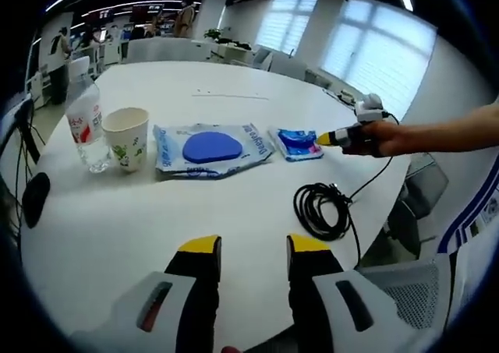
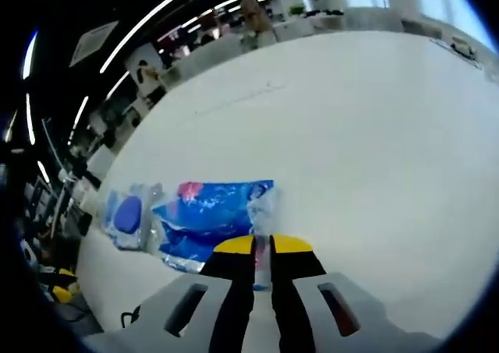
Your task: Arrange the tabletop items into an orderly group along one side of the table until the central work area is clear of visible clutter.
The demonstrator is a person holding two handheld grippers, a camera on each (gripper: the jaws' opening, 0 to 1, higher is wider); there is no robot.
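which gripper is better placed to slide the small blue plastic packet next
Right. The right gripper is already shut on the small blue plastic packet; the left gripper hovers open over bare white table.

From my left gripper view I can make out printing but no words: red lettering on the water bottle's label (image 1: 84,123), a green pattern on the paper cup (image 1: 127,138), and white lettering along the blue packet (image 1: 209,149) at its 3 o'clock edge, all too blurred to read.
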